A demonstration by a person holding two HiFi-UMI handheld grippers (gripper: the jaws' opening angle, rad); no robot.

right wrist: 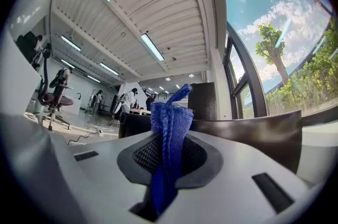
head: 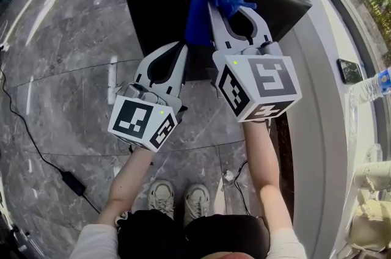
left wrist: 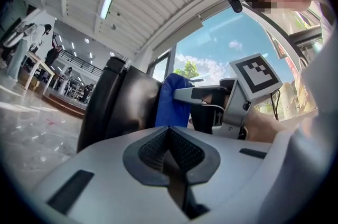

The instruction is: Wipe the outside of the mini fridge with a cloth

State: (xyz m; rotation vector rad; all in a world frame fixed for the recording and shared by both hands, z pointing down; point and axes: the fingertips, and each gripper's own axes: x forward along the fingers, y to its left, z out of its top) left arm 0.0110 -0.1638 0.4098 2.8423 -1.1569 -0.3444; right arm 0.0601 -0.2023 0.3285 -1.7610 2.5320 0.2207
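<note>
Head view, far left: black power adapter [head: 74, 183] lying on grey marble floor [head: 67, 38]. Left gripper [head: 176, 47] low, against front face of mini fridge [head: 160, 13]; left gripper view shows jaws clenched together, nothing between them. Moving right: blue cloth [head: 200, 14] hanging over fridge's top front edge, seemingly touching it, though hard to confirm from above. Right gripper [head: 234, 7] up at that edge, jaws grasping cloth, fabric bunched between them. Far right: phone [head: 349, 70] on window ledge [head: 324, 111], water bottle [head: 371, 87] near it.
</note>
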